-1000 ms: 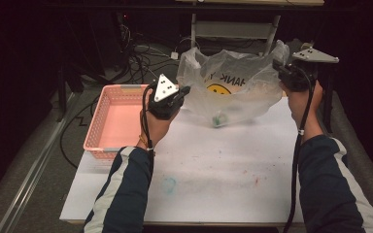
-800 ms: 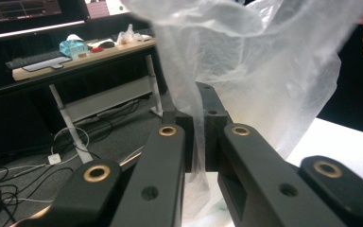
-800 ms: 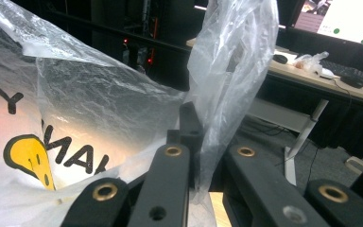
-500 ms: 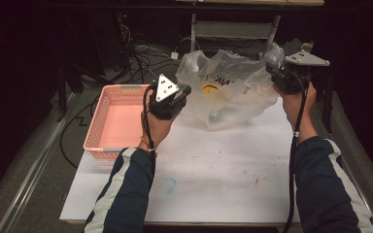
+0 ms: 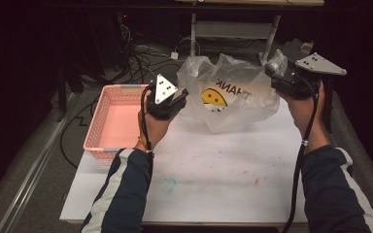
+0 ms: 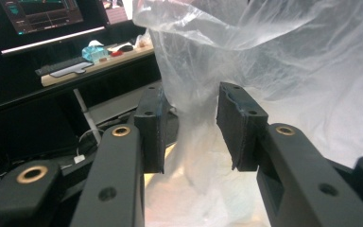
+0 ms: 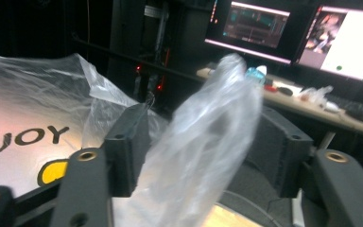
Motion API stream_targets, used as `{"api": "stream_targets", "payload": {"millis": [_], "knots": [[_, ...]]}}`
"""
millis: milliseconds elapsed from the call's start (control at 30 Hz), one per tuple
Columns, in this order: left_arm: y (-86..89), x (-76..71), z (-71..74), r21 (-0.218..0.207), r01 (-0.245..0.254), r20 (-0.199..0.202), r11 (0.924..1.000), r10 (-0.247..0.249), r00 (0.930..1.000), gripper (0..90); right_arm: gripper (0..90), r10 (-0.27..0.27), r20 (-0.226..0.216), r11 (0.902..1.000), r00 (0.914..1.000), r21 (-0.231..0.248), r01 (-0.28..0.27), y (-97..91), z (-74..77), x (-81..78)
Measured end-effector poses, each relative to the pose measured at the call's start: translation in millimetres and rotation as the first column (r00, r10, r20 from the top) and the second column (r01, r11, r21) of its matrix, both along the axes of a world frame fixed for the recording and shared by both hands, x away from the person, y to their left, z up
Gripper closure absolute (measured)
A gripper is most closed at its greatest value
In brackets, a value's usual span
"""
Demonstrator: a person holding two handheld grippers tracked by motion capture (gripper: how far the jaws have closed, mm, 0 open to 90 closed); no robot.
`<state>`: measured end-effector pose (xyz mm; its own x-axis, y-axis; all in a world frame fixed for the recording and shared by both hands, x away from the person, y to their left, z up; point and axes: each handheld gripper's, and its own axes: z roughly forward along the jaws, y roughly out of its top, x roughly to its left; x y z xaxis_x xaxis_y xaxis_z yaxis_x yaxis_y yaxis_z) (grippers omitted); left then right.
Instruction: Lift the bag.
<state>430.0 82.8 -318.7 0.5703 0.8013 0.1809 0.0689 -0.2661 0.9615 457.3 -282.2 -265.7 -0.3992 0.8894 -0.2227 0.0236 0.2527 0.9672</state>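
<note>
High view: clear bag (image 5: 233,99) with a smiley print sits crumpled at the counter's (image 5: 213,170) far edge, long axis running left-right between left gripper (image 5: 175,99) and right gripper (image 5: 278,73); pink basket (image 5: 111,121) at the left.

Left gripper view: fingers (image 6: 238,125) just opened, film loose between them.

Right gripper view: fingers (image 7: 127,146) just opened too, a handle (image 7: 212,137) standing up between, unpinched.

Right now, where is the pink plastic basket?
In the high view the pink plastic basket sits at the table's left edge, just left of the left tool and the clear plastic bag.
</note>
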Motion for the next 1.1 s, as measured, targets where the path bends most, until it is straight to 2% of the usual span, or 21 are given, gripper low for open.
{"api": "stream_targets", "payload": {"millis": [233,400,467,600,833,900,933,1000,1100], "knots": [[2.7,0.4,1.2,-0.008,-0.010,0.000,0.9999,0.010,0.9999,59.1,30.7,0.009,0.022,0.9999,0.9997,-0.007,-0.009,-5.3,6.0,-11.9],[7.8,-4.1,5.1,-0.018,-0.010,0.009,0.9998,0.010,0.9999,48.5,30.6,0.025,0.018,0.9995,0.9995,-0.019,-0.025,-5.7,1.2,-17.9],[8.8,-7.6,7.0,-0.007,-0.023,0.021,0.9997,0.023,0.9995,40.2,30.5,0.039,0.012,0.9990,0.9992,-0.022,-0.039,-5.7,-1.2,-19.9],[12.3,-15.0,8.1,0.014,-0.016,0.033,0.9998,0.015,0.9993,33.8,30.2,0.053,0.005,0.9981,0.9986,-0.030,-0.053,-5.9,-6.7,-25.4],[12.8,-24.1,5.6,0.047,-0.009,0.049,0.9989,0.007,0.9988,31.2,30.0,0.054,0.005,0.9973,0.9985,-0.049,-0.054,-11.5,-14.7,-35.4],[11.7,-24.6,5.8,0.055,-0.003,0.053,0.9985,0.000,0.9986,33.3,30.0,0.052,0.000,0.9971,0.9986,-0.055,-0.052,-13.8,-16.1,-36.0],[10.4,-24.7,6.2,0.065,-0.025,0.066,0.9976,0.021,0.9976,33.8,30.1,0.052,-0.005,0.9971,0.9986,-0.056,-0.052,-14.8,-16.5,-35.9],[9.8,-23.7,6.4,0.071,-0.028,0.076,0.9971,0.022,0.9968,40.6,30.5,0.042,-0.007,0.9971,0.9991,-0.063,-0.042,-18.6,-18.0,-35.1],[9.5,-19.8,4.8,0.077,-0.033,0.061,0.9965,0.028,0.9977,41.2,30.5,0.031,-0.022,0.9975,0.9993,-0.064,-0.032,-27.6,-20.7,-33.1]]}}
